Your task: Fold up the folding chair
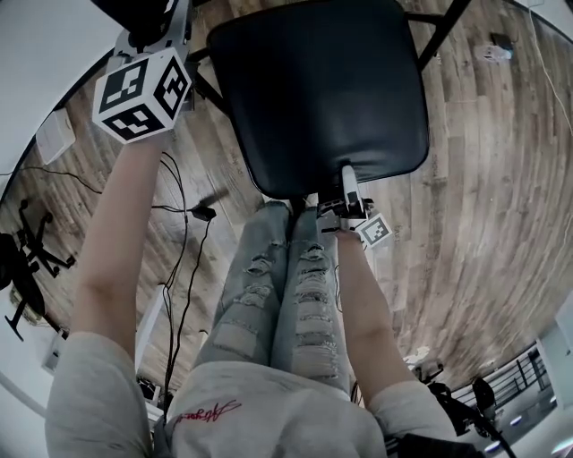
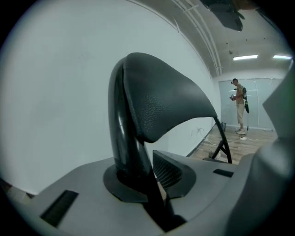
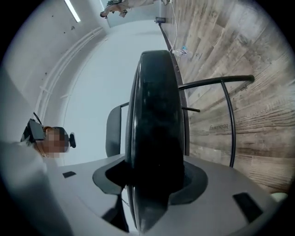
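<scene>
The black folding chair stands open in front of me, its padded seat (image 1: 313,89) filling the top of the head view. My left gripper (image 1: 166,27) is raised at the upper left, by the chair's back. In the left gripper view the padded backrest (image 2: 156,106) rises from between the jaws, and the left gripper (image 2: 143,179) is shut on its edge. My right gripper (image 1: 349,183) is at the seat's front edge. The right gripper view shows the seat (image 3: 154,124) edge-on between the wide jaws of the right gripper (image 3: 152,189), which looks open around it. The backrest (image 3: 113,131) and a leg tube (image 3: 230,120) show beyond.
My legs in torn jeans (image 1: 277,286) stand right behind the seat on a wooden floor (image 1: 483,179). Black cables (image 1: 183,268) trail on the floor at the left, near a black stand (image 1: 27,259). A white wall is behind the chair. Another person (image 2: 239,103) stands far off.
</scene>
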`<action>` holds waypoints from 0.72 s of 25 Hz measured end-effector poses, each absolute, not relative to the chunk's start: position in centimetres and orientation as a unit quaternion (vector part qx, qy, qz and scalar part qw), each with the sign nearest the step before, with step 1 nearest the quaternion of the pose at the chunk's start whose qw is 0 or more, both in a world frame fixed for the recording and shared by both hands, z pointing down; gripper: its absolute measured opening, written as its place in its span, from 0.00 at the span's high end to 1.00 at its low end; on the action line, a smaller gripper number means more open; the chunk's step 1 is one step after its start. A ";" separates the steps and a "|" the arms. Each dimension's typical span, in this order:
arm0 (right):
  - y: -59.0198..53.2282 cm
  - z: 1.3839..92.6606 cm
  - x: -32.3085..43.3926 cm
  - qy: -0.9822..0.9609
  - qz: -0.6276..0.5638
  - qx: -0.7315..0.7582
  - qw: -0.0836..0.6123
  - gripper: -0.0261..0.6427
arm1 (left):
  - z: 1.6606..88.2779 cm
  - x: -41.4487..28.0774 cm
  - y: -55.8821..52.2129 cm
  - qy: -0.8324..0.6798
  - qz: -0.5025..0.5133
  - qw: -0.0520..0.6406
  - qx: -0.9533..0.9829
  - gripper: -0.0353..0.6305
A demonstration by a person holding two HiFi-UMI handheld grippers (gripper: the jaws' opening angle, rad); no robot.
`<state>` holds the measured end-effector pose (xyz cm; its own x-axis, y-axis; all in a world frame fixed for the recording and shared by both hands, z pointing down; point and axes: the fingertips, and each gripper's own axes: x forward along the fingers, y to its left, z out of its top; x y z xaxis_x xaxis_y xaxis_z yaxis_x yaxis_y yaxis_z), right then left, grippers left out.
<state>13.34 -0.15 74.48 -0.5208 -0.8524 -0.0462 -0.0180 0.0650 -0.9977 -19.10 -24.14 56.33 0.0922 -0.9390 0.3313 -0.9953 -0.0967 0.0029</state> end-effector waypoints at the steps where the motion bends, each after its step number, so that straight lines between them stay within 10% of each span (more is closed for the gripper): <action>1: -0.6 74.5 13.1 0.642 -0.594 -0.340 0.345 0.61 | 56.2 -19.3 -24.3 -0.670 0.110 0.122 0.724 0.88; 18: -8.6 64.4 10.0 0.563 -0.660 -0.444 0.222 0.66 | 49.7 -19.9 -27.5 -0.653 0.073 0.152 0.738 0.92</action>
